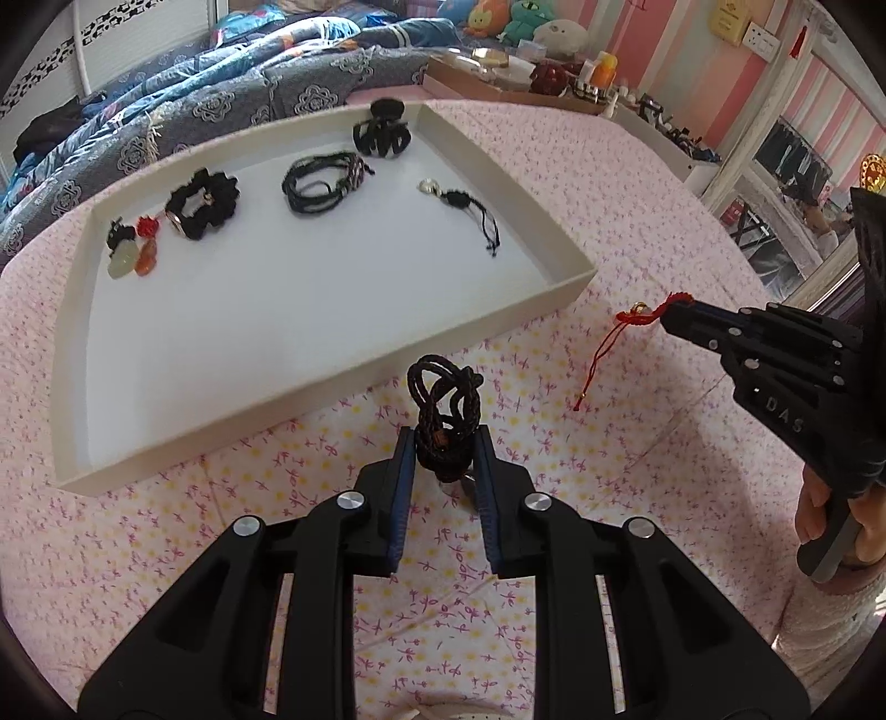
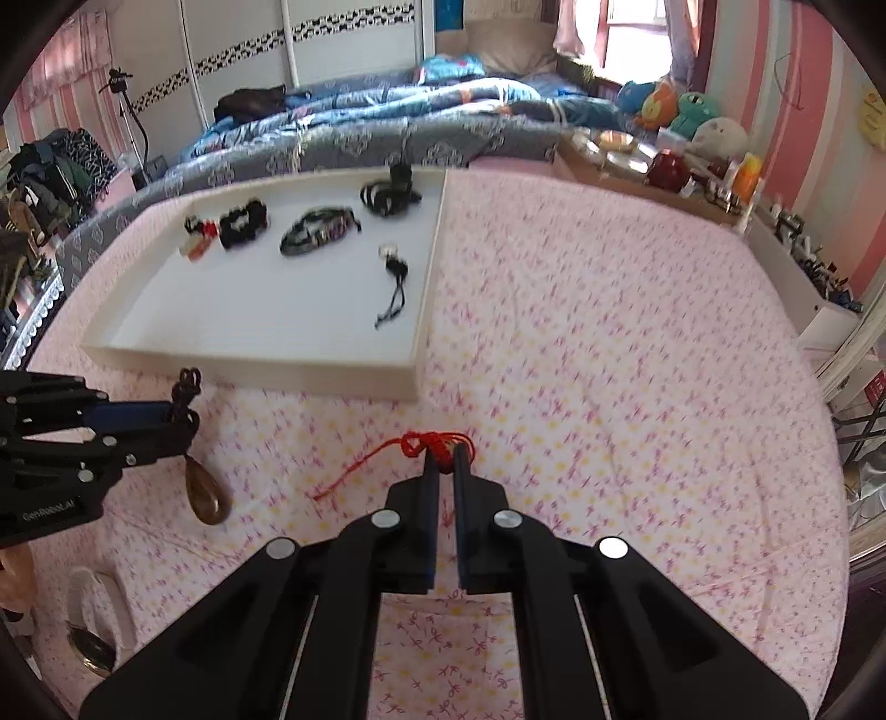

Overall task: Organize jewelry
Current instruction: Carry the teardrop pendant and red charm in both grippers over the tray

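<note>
A white tray (image 1: 559, 277) lies on the pink bedspread and holds several black hair ties, bracelets and small charms. My left gripper (image 1: 443, 437) is shut on a dark braided cord necklace (image 1: 443, 404), held above the bedspread just in front of the tray's near edge; in the right wrist view (image 2: 185, 412) its brown teardrop pendant (image 2: 207, 498) hangs below. My right gripper (image 2: 443, 457) is shut on a red string bracelet (image 2: 437, 443), whose tail trails left. In the left wrist view it (image 1: 667, 313) holds the red string (image 1: 609, 343) right of the tray.
A rumpled blue quilt (image 1: 221, 83) lies behind the tray. A cardboard tray of bottles and jars (image 1: 515, 77) and plush toys (image 1: 520, 22) sit at the far right. The flowered bedspread (image 2: 609, 332) stretches right of the tray (image 2: 426, 332).
</note>
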